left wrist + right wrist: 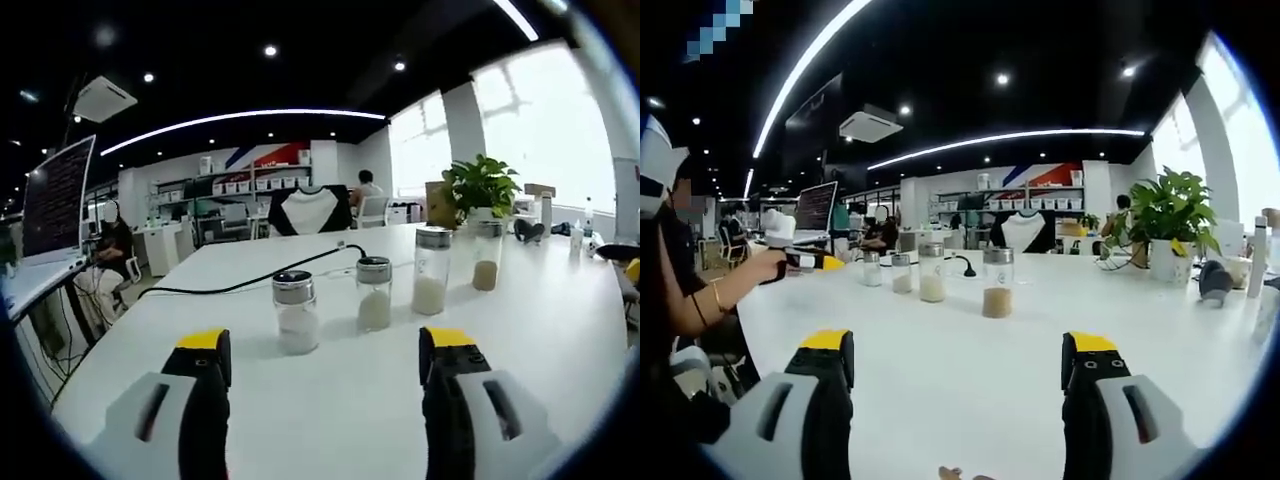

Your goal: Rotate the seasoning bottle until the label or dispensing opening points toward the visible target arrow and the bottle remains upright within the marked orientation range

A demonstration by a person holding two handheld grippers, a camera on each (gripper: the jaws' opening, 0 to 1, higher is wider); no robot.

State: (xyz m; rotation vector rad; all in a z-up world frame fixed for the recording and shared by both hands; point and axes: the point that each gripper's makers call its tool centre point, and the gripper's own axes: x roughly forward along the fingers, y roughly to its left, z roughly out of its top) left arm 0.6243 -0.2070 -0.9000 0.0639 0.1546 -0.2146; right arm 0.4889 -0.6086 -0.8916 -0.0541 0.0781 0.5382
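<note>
Several clear seasoning bottles with silver caps stand upright in a row on the white table (330,400). In the left gripper view the nearest bottle (296,312) holds white grains, then a second bottle (374,294), a taller one (432,270) and a far one with tan contents (487,255). My left gripper (325,350) is open, its yellow-tipped jaws wide apart just short of the nearest bottles. In the right gripper view the tan bottle (997,283) is closest, the others (931,272) recede leftward. My right gripper (957,352) is open, well short of them. The left gripper (805,261) appears held in a hand at the left.
A black cable (250,280) runs across the table behind the bottles. A potted plant (480,185) stands at the far right edge, with small items (580,240) beyond it. A monitor (58,200) and seated people are at the left. The person's arm (710,295) reaches in from the left.
</note>
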